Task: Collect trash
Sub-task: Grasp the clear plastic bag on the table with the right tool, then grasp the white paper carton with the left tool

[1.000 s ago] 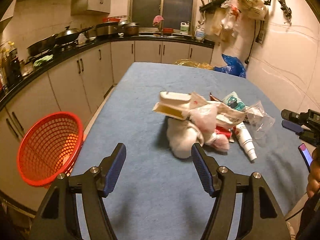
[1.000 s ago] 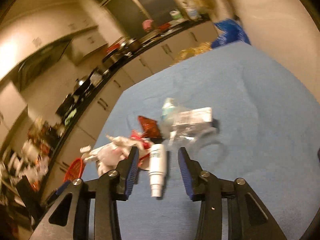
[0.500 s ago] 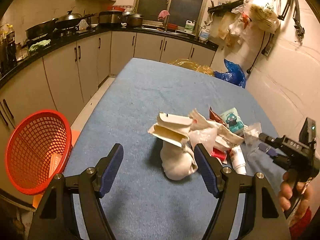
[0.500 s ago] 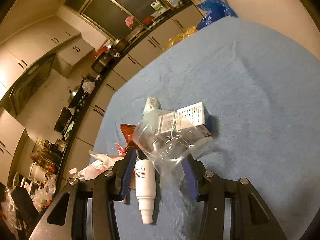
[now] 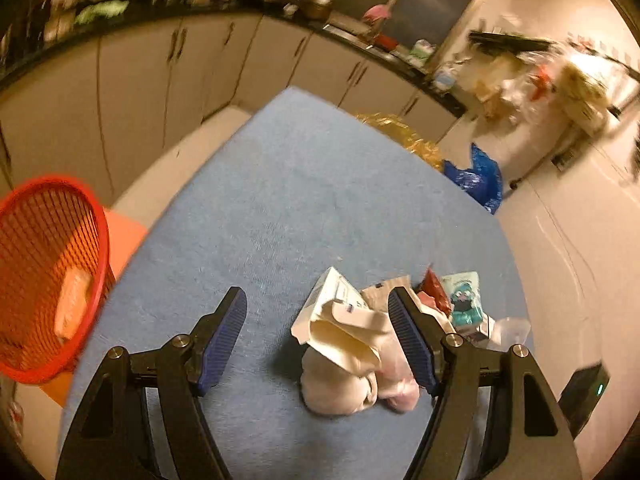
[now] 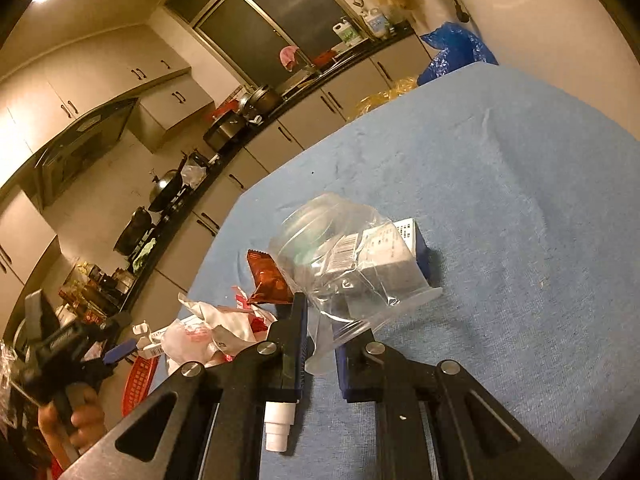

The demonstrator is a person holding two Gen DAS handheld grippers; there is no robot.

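**Right grip being taken on the plastic bag; left approach under way**

The jaws of the right hand-held gripper point(image 6: 322, 340), which stood apart around the white tube point(image 6: 278, 426) and the bag's edge a second ago, are now closing and are nearly together. The lower edge of the clear plastic bag point(image 6: 344, 264) is pinched between them. The white tube is no longer bracketed; it lies under the left finger, its cap projecting towards the camera. Whether the tube is also caught cannot be told.

The left hand-held gripper point(image 5: 316, 338) is held wide open, nothing between its pads. It has been brought nearer to the trash pile: the torn white carton point(image 5: 340, 320) and the crumpled tissue point(image 5: 348, 384) now lie just inside the right finger, where earlier they were well ahead.

The rest of the trash remains on the blue table point(image 5: 280, 208). The red basket point(image 5: 48, 272), judged to be the collection point, stands beside the table's left edge, with one item already inside.

Judgement: one bag is secured for transfer; most of the pile is uncollected
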